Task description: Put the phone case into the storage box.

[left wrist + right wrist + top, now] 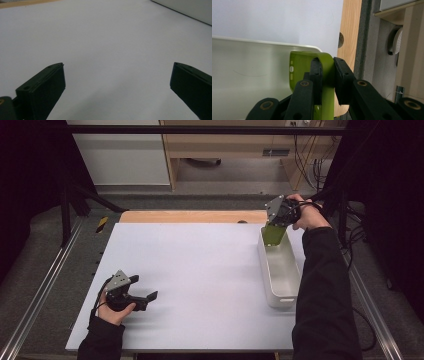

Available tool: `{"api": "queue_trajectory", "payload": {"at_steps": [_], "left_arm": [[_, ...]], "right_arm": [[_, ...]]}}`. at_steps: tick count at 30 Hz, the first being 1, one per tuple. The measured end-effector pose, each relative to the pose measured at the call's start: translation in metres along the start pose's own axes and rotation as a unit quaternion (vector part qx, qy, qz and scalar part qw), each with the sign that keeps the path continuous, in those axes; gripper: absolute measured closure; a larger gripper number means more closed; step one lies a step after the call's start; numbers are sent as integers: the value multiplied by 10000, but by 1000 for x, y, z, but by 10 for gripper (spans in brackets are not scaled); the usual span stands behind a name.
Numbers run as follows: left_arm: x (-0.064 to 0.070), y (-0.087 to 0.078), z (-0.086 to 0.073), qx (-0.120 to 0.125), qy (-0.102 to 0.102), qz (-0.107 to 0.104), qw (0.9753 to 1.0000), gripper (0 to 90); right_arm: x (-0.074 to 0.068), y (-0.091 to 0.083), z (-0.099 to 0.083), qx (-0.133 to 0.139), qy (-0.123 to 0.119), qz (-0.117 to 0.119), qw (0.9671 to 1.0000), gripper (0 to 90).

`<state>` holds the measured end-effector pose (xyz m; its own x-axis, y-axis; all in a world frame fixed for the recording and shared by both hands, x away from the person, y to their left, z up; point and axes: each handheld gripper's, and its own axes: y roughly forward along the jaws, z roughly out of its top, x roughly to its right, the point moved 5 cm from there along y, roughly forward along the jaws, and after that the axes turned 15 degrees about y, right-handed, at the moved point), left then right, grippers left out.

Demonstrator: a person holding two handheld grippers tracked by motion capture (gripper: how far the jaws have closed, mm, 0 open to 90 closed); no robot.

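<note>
A lime-green phone case [273, 235] [304, 62] hangs over the far end of a white rectangular bin [279, 270] [249, 75] at the table's right. My right gripper [280, 215] [327, 75] is shut on the case's edge, one jaw inside it and one outside. The case's lower end dips into the bin. My left gripper [145, 288] [117, 82] rests low on the white table [190, 285] near the front left, open, with nothing between its jaws.
A wooden strip [190, 216] runs along the table's far edge. The white bin's wall [185, 8] shows at the top right of the left gripper view. Cables [350, 210] trail at the far right, past the table edge.
</note>
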<state>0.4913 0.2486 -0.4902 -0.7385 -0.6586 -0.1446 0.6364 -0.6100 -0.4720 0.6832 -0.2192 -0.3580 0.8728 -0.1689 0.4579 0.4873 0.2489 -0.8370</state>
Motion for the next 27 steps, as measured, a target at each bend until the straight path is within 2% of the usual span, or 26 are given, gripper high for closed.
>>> {"api": "queue_trajectory", "payload": {"at_steps": [27], "left_arm": [[0, 2, -2, -72, 22, -9, 10000, 0]], "right_arm": [[7, 17, 0, -157, 73, -117, 9998, 771]]}}
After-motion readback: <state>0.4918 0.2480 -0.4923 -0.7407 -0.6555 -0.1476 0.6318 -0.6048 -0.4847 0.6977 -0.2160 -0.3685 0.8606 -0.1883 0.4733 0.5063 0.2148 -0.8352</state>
